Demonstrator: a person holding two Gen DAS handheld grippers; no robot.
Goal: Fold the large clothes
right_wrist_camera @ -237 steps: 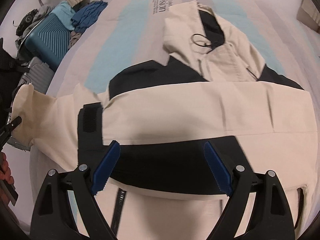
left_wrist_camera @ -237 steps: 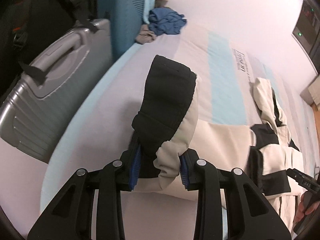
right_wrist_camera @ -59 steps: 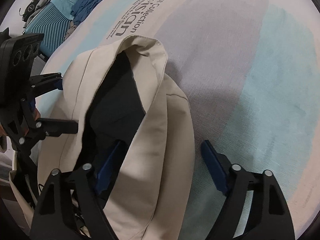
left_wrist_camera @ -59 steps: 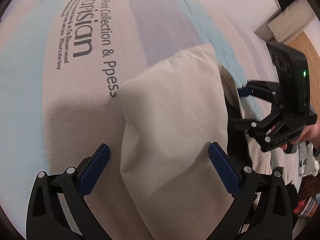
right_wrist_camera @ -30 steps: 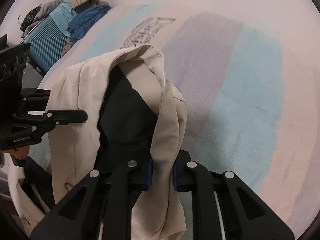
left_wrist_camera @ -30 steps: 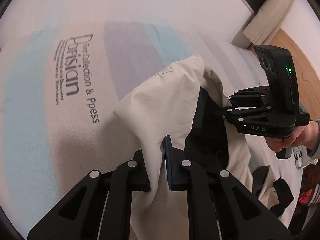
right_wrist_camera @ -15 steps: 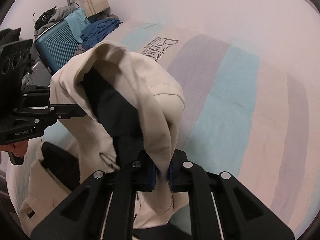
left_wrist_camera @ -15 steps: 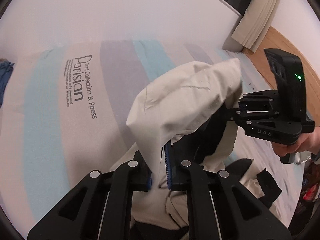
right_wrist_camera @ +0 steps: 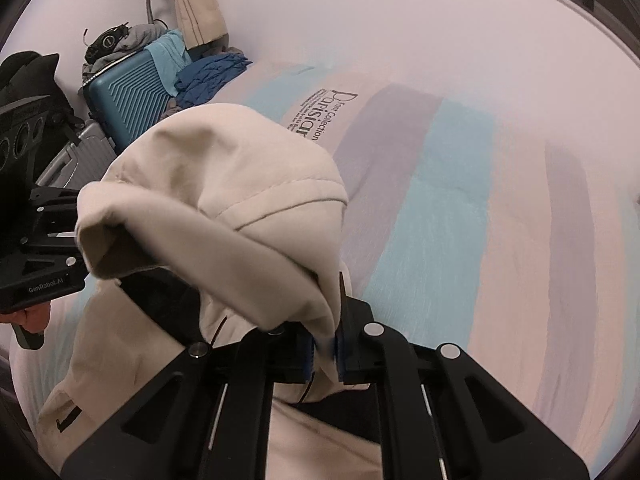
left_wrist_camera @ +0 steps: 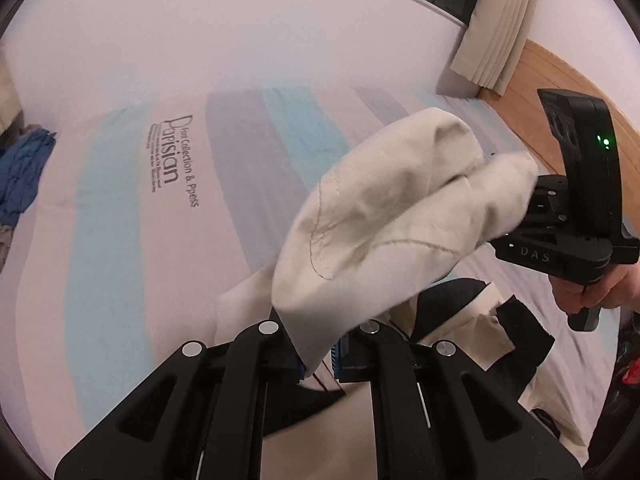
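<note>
A cream and black jacket lies on the striped bed sheet point(left_wrist_camera: 120, 208). Its cream hood point(left_wrist_camera: 384, 216) is lifted off the bed between my two grippers. My left gripper point(left_wrist_camera: 320, 360) is shut on one side of the hood. My right gripper point(right_wrist_camera: 324, 354) is shut on the other side of the hood point(right_wrist_camera: 224, 200). The jacket body point(left_wrist_camera: 472, 320) hangs down below the hood onto the bed. The right gripper's body point(left_wrist_camera: 572, 216) shows at the right of the left wrist view, and the left gripper's body point(right_wrist_camera: 32, 216) at the left of the right wrist view.
A teal suitcase point(right_wrist_camera: 128, 100) and a grey suitcase point(right_wrist_camera: 76, 160) stand beside the bed's far left side. Blue clothes point(right_wrist_camera: 212, 76) lie at the bed's corner. A white wall runs behind the bed. A wooden floor point(left_wrist_camera: 560, 88) is at the right.
Both grippers closed on the hood's two sides and have lifted it up off the sheet and pulled it back toward the jacket body.
</note>
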